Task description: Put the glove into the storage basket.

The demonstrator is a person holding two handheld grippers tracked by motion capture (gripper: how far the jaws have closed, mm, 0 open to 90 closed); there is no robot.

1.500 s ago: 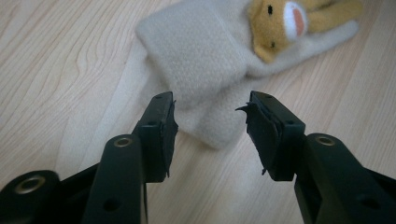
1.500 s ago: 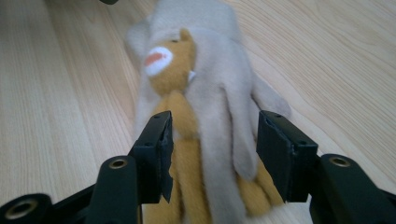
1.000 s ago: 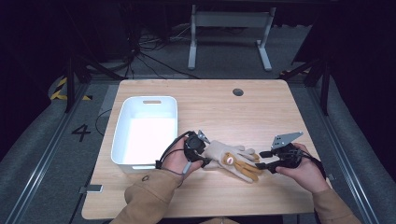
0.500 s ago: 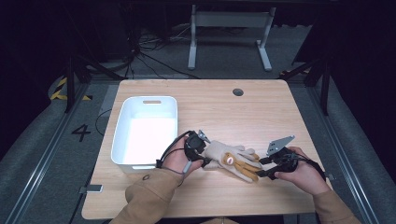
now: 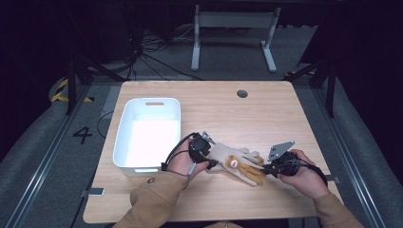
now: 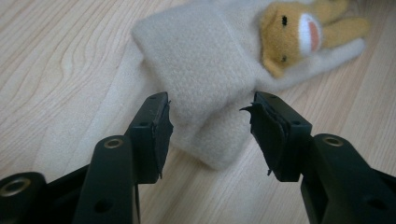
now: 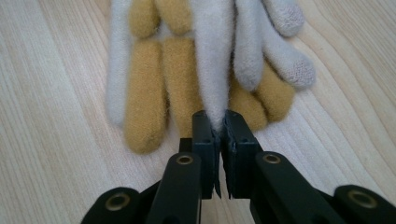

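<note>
High view: the glove lies on the worktop between both grippers. Left gripper view: the left gripper has released fingers, still widening, straddling the cuff without pressing. Right gripper view: the right gripper has just clenched on a cream glove fingertip.

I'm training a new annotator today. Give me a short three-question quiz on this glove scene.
1. True or false: the right gripper is shut on a cream fingertip of the gloves.
2. What stands left of the gloves on the table?
A. white bin
B. metal bowl
C. cardboard box
3. What lies between the open jaws of the left gripper?

Key
1. True; its jaws have just been closing on it.
2. A, the white bin.
3. The cream glove cuff, not pressed by the pads.
</note>
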